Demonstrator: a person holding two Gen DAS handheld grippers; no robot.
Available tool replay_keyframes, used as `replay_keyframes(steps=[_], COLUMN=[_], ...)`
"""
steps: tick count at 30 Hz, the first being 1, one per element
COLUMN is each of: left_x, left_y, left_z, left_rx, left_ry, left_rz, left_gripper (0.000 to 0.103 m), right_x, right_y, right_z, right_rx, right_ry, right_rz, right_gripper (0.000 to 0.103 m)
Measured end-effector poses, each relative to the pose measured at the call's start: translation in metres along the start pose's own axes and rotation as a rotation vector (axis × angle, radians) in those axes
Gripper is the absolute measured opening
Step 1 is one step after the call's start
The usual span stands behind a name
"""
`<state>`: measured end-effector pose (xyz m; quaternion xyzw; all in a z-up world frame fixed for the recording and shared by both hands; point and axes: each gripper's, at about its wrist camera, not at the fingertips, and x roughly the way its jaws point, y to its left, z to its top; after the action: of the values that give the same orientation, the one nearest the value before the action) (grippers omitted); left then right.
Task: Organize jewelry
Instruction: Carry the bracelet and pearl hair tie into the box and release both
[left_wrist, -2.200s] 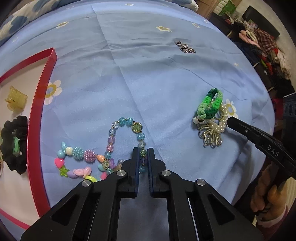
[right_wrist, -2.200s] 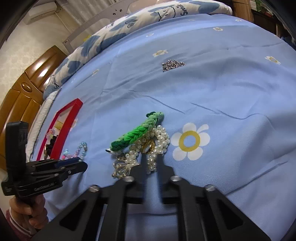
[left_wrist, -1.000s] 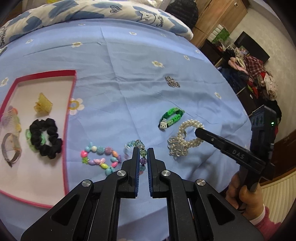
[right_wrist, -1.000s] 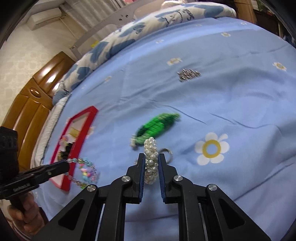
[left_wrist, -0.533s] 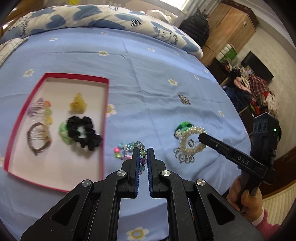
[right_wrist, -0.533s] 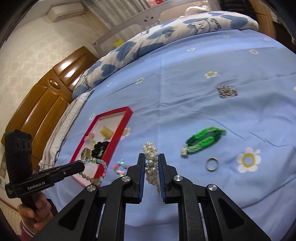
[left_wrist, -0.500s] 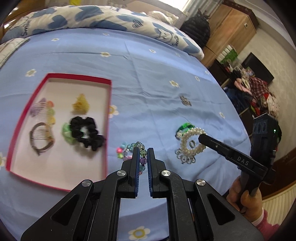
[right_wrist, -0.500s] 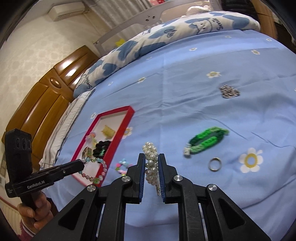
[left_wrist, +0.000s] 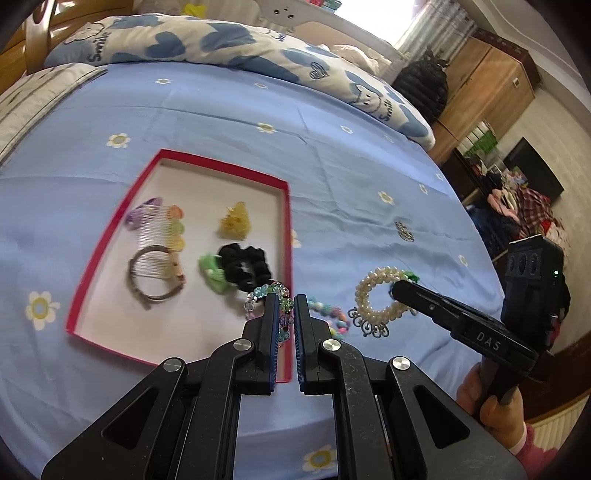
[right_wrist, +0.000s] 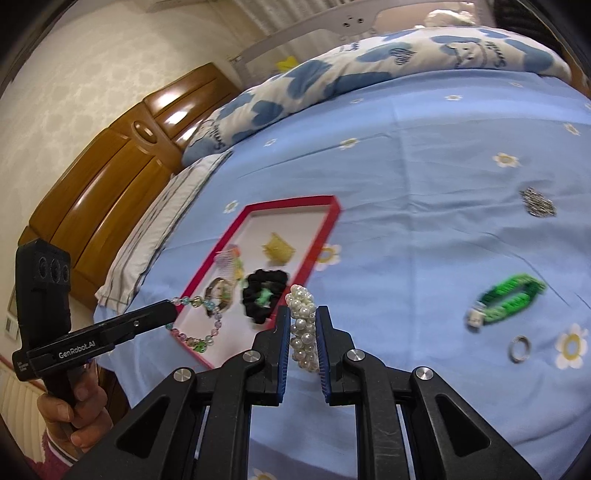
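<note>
My left gripper (left_wrist: 284, 306) is shut on a glass bead bracelet (left_wrist: 271, 291) and holds it in the air above the near right corner of the red-rimmed tray (left_wrist: 110, 243). In the right wrist view the bracelet (right_wrist: 201, 325) hangs from that gripper (right_wrist: 170, 312) over the tray's near edge (right_wrist: 229, 243). My right gripper (right_wrist: 301, 325) is shut on a pearl bracelet (right_wrist: 303, 325) and holds it above the sheet, right of the tray. The pearl bracelet (left_wrist: 373, 295) with its metal charm also shows in the left wrist view, in the right gripper (left_wrist: 399, 288).
The tray holds a yellow claw clip (left_wrist: 236, 221), a comb (left_wrist: 159, 225), a metal bangle (left_wrist: 155, 273) and a black scrunchie (left_wrist: 243, 266). On the blue sheet (right_wrist: 424, 166) lie a colourful bead bracelet (left_wrist: 328, 314), a green woven bracelet (right_wrist: 509, 295), a ring (right_wrist: 519, 347) and a sparkly piece (right_wrist: 537, 201).
Both grippers have lifted their bracelets off the sheet and carried them left toward the tray. The left one now hangs over the tray's near right corner.
</note>
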<state>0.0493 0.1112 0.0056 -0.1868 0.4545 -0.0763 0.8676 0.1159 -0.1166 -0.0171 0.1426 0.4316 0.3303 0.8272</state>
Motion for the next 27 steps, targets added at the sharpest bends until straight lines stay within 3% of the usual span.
replay_keyframes(steps=[15,27], left_x=[0.007,0.022], left_y=[0.050,0.095], left_z=[0.000,-0.007], left_rx=[-0.082,-0.142], left_ry=[0.012,0.051], left_rz=[0.033,0.107], left_gripper=[0.006,0.006], right_x=[0.062,0.106], right_y=[0.070,0.055], right_z=[0.003,0.005], right_rx=[-0.112,-0.112], right_ry=[0.093,0.155], right_rz=[0.106,0.043], right_gripper=[0.013,0.013])
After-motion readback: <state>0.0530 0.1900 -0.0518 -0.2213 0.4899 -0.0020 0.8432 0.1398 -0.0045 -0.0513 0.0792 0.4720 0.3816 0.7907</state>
